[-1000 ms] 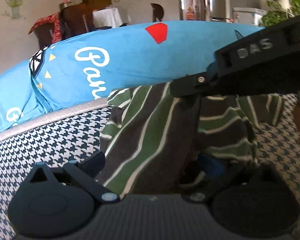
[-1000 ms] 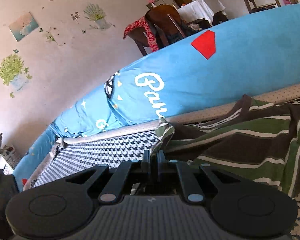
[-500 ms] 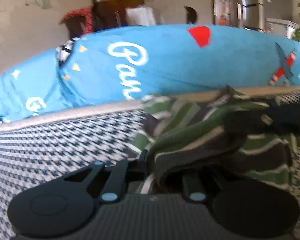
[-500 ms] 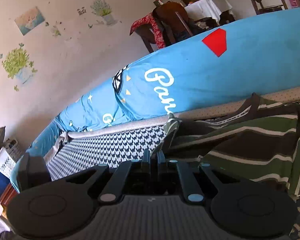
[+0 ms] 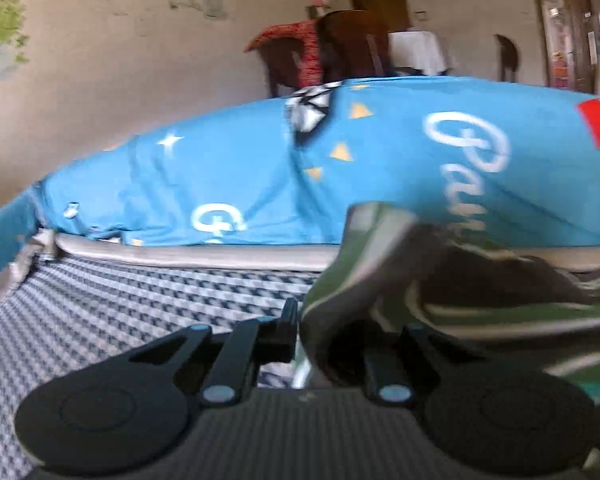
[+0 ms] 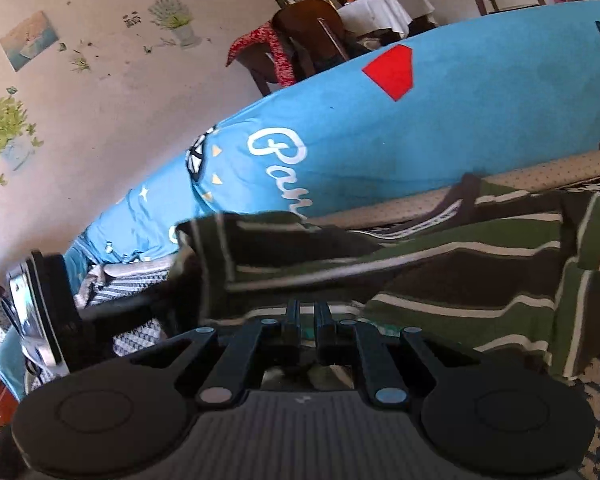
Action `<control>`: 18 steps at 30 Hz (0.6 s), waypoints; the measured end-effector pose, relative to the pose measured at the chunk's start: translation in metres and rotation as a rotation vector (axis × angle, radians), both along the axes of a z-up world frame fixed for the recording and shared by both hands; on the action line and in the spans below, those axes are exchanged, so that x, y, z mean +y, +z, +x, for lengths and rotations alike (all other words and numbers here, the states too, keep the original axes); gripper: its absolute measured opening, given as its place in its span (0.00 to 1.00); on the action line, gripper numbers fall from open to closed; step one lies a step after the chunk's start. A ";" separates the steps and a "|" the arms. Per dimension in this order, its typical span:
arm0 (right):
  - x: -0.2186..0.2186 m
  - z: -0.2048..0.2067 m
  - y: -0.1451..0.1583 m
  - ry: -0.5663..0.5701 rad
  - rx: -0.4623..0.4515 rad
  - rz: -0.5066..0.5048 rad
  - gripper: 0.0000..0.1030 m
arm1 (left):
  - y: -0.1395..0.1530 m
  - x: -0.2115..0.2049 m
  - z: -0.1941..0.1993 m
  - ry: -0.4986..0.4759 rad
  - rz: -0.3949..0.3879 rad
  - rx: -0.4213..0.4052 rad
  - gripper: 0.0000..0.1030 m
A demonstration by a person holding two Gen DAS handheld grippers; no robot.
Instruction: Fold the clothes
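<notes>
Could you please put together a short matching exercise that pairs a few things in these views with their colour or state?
Things:
1. striped garment
2. left tongs
3. padded bolster
4. bed cover

Colour or state:
A. blue, with white lettering and a red patch
B. black-and-white houndstooth check
C. green and dark brown with thin white lines
D. shut on a bunched edge of cloth

Pairs: 1-C, 2-D, 3-A, 4-B
</notes>
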State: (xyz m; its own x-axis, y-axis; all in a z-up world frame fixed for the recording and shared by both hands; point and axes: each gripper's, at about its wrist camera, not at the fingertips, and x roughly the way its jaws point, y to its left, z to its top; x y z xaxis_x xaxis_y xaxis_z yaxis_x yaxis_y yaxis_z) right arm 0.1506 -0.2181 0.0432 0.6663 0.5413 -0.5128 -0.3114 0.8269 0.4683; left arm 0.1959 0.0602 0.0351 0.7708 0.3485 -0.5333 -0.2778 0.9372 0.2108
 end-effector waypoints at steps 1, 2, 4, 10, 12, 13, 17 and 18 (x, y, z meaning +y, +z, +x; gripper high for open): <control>0.000 0.001 -0.001 -0.004 0.003 -0.008 0.10 | -0.002 0.007 0.004 0.024 -0.006 0.011 0.08; -0.001 0.002 -0.003 -0.008 0.007 -0.013 0.10 | -0.004 0.014 0.007 0.051 -0.010 0.023 0.08; -0.002 0.003 -0.006 -0.018 0.017 -0.023 0.10 | -0.010 0.026 0.012 0.095 -0.009 0.047 0.08; -0.003 0.008 -0.012 -0.055 0.039 -0.078 0.10 | -0.009 0.043 0.014 0.143 -0.107 0.105 0.12; -0.005 0.009 -0.013 -0.071 0.043 -0.090 0.10 | -0.004 0.040 0.011 0.135 -0.109 0.090 0.13; -0.006 0.009 -0.013 -0.078 0.045 -0.094 0.10 | -0.001 0.038 0.009 0.126 -0.117 0.084 0.17; -0.011 0.011 -0.013 -0.102 0.052 -0.105 0.10 | 0.006 0.022 0.005 0.034 -0.174 0.096 0.25; -0.012 0.011 -0.013 -0.106 0.054 -0.107 0.11 | 0.006 0.018 0.004 0.006 -0.192 0.108 0.25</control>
State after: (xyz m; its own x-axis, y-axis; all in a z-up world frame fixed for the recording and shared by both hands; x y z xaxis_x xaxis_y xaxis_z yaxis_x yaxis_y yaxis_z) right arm 0.1614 -0.2298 0.0306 0.6870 0.4098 -0.6001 -0.1964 0.8998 0.3896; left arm 0.1999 0.0777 0.0412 0.7040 0.2367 -0.6695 -0.2689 0.9615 0.0572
